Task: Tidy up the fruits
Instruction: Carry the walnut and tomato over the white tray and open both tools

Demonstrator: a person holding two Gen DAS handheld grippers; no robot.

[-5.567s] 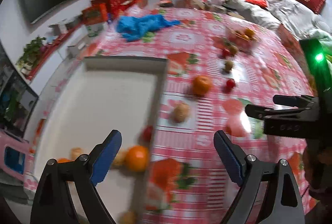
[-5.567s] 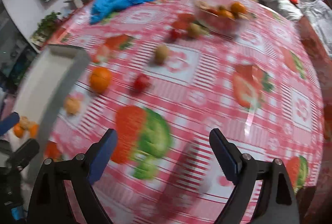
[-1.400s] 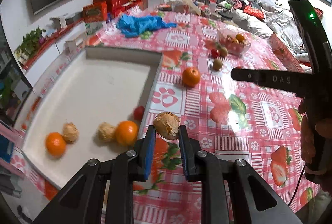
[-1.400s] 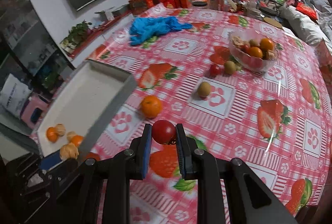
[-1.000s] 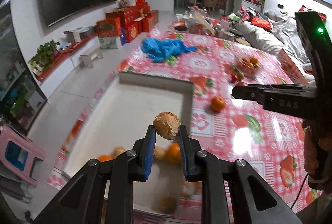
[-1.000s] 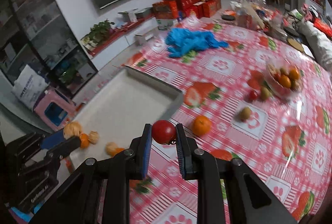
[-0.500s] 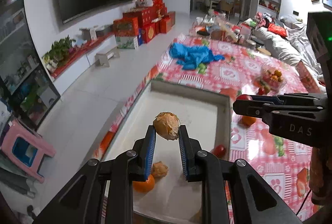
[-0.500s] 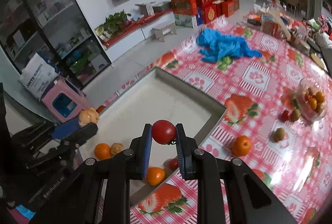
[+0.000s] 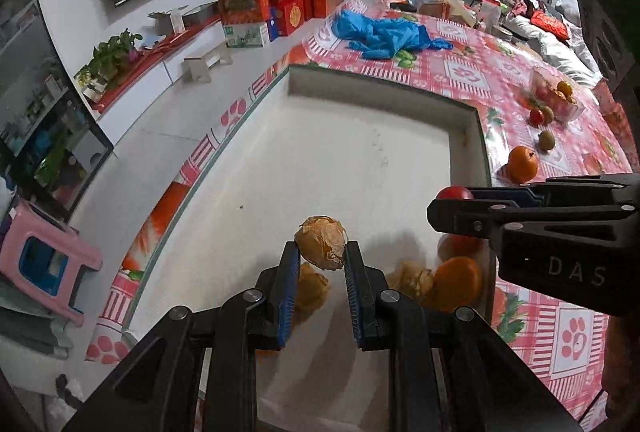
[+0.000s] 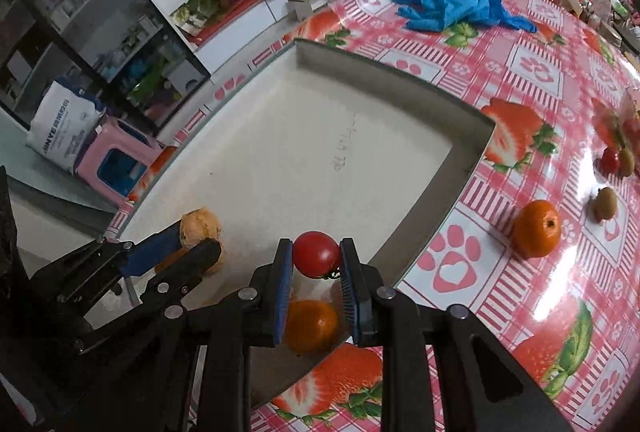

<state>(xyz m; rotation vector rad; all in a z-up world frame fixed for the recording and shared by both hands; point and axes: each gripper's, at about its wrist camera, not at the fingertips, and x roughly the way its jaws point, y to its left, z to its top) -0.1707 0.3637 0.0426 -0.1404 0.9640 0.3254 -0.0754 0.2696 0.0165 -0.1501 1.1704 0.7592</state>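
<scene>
My left gripper [image 9: 321, 256] is shut on a papery husked fruit [image 9: 321, 247] and holds it above the near end of the white tray [image 9: 340, 159]. My right gripper [image 10: 316, 255] is shut on a red tomato [image 10: 316, 253] above the tray's near right corner [image 10: 460, 159]. In the tray below lie more husked fruits [image 9: 412, 278], an orange [image 9: 458, 282] and a red tomato [image 9: 460, 246]. The right gripper also shows in the left wrist view [image 9: 448, 196].
On the strawberry tablecloth right of the tray lie an orange [image 10: 536, 228], a kiwi [image 10: 605, 205], a tomato and kiwi pair [image 10: 618, 160] and a clear fruit bowl [image 9: 554, 97]. Blue gloves [image 10: 448, 1] lie beyond the tray. A pink stool [image 9: 44, 264] stands on the floor left.
Both grippers picked up their fruits from the tablecloth and carried them left over the tray. In the last second both have come lower and nearer the fruits at the tray's near end.
</scene>
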